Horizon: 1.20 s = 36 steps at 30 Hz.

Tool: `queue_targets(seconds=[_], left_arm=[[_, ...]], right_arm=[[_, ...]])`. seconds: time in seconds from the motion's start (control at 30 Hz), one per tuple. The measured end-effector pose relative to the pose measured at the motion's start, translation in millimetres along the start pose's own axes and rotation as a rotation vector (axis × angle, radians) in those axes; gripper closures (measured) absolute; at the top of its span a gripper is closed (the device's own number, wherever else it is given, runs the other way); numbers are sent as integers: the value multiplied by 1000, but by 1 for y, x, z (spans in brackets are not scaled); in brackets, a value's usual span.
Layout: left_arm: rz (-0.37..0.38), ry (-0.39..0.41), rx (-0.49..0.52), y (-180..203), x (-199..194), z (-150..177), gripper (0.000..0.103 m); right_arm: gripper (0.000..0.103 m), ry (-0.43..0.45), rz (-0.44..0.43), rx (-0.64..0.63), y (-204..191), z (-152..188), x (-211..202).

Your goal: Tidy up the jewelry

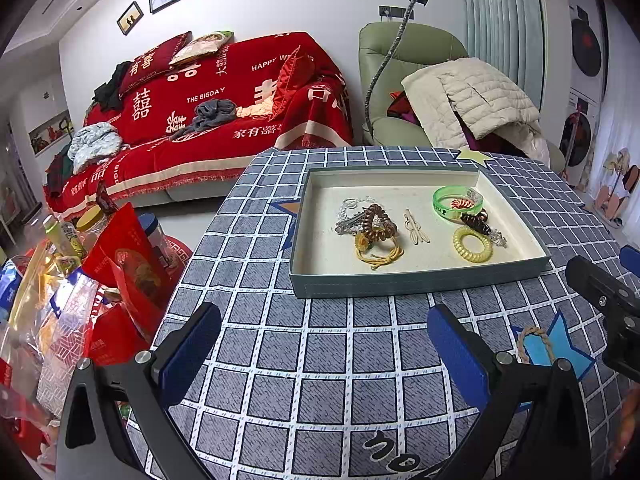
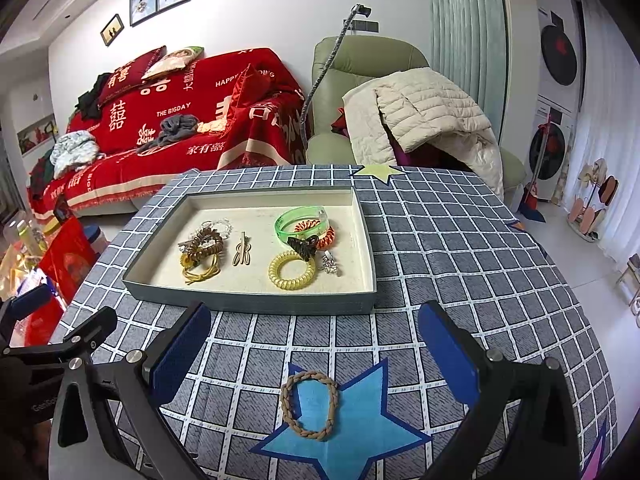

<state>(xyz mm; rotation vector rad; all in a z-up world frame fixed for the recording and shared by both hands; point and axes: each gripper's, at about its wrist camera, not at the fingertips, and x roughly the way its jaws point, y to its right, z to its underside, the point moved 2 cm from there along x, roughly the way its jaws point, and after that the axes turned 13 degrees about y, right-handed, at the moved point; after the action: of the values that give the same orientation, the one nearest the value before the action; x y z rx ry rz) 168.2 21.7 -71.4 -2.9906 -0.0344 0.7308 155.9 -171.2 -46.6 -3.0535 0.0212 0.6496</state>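
Observation:
A grey-green tray (image 1: pixel 400 282) (image 2: pixel 248 304) with a cream lining sits on the checked tablecloth. It holds a green bangle (image 1: pixel 457 201) (image 2: pixel 304 218), a yellow coil tie (image 1: pixel 472 245) (image 2: pixel 292 270), a brown coil tie (image 1: pixel 380 222) (image 2: pixel 206 246), a yellow cord tie (image 1: pixel 378 254), a hair clip (image 1: pixel 414 227) (image 2: pixel 241 256) and other small pieces. A braided tan hair tie (image 2: pixel 309 404) (image 1: pixel 534 342) lies on a blue star, outside the tray. My right gripper (image 2: pixel 316 356) is open just above it. My left gripper (image 1: pixel 324 354) is open and empty over bare cloth.
Red bags, jars and snack packets (image 1: pixel 80 280) crowd the left side beside the table. A red-covered sofa (image 1: pixel 208 112) and a green armchair with a white jacket (image 1: pixel 460 96) stand behind. The table edge (image 2: pixel 600 360) curves away on the right.

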Motion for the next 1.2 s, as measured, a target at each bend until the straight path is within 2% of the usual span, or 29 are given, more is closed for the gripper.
queue_targets(seconds=[1.2], left_arm=[[4, -11, -5, -2, 2, 2, 0]], right_arm=[[0, 0, -1, 2, -3, -1, -1]])
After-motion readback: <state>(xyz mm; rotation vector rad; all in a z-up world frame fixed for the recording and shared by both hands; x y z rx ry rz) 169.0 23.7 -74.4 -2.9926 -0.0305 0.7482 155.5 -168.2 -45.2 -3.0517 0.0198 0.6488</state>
